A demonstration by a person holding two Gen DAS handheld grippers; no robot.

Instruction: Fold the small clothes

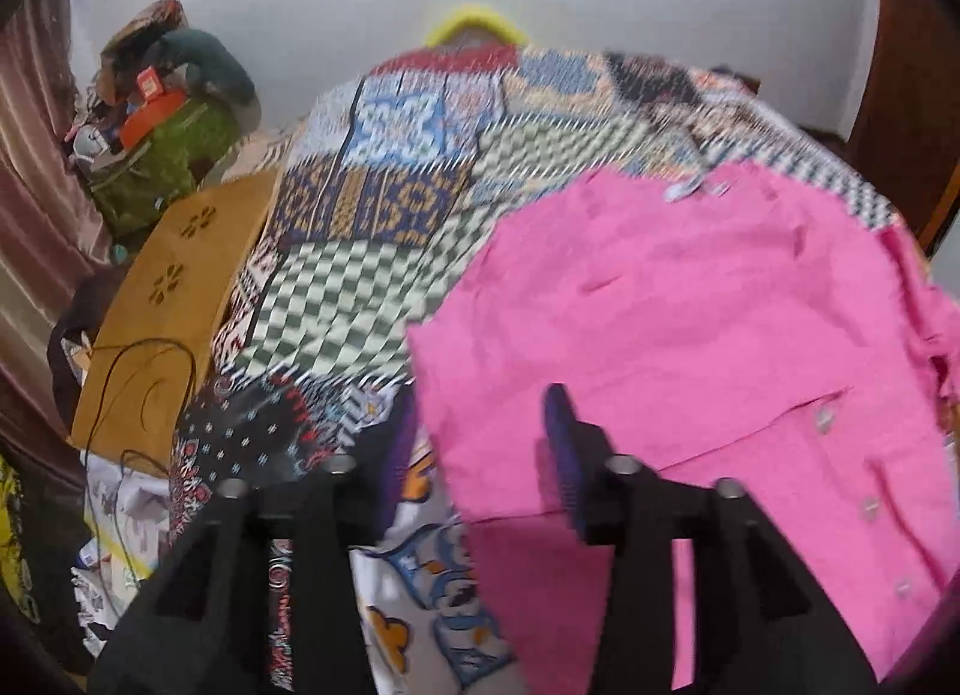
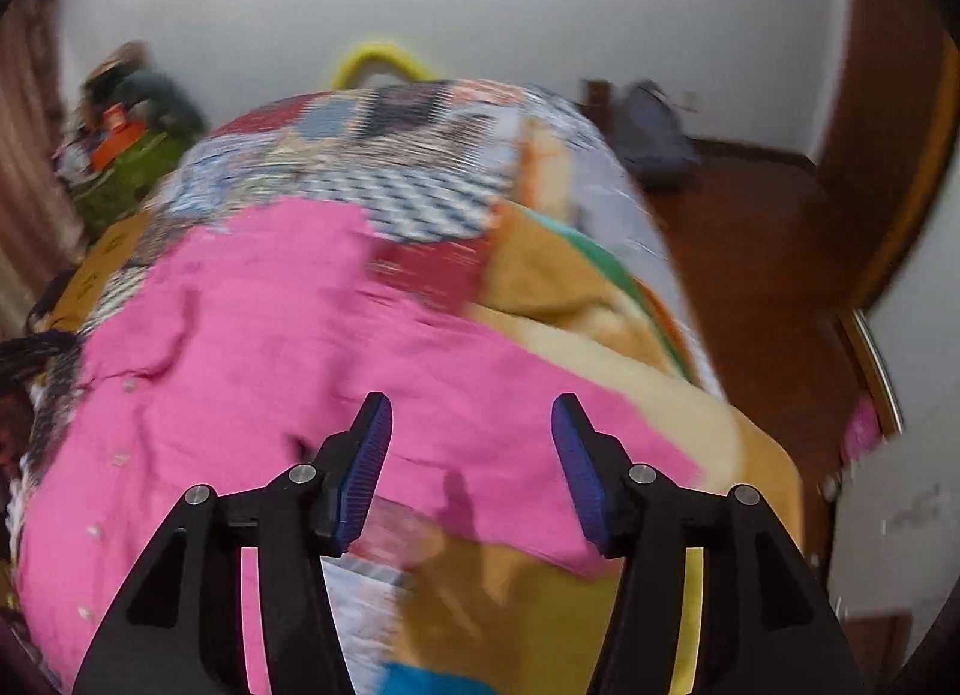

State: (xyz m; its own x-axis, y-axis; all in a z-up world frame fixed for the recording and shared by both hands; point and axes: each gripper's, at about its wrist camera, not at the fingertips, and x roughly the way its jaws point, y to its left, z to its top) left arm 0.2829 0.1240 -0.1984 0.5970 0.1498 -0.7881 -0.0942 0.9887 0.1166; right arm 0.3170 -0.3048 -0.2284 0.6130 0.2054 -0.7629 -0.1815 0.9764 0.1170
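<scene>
A pink buttoned shirt [image 1: 708, 323] lies spread on a bed with a patchwork cover [image 1: 372, 227]. In the left wrist view my left gripper [image 1: 480, 443] is open just above the shirt's near left edge; its right finger pad [image 1: 561, 443] shows over the pink cloth, and its left finger is partly hidden. In the right wrist view the same pink shirt [image 2: 252, 347] fills the left and middle. My right gripper [image 2: 471, 455] is open and empty, its blue pads [image 2: 366, 467] hovering over the shirt's right hem.
A brown paper bag [image 1: 168, 299] and black cable lie left of the bed. A cluttered green bag [image 1: 162, 161] stands by the curtain. More printed clothes [image 1: 432, 605] lie under the shirt's near edge. A tan blanket [image 2: 588, 299] and wooden floor [image 2: 750, 251] are right.
</scene>
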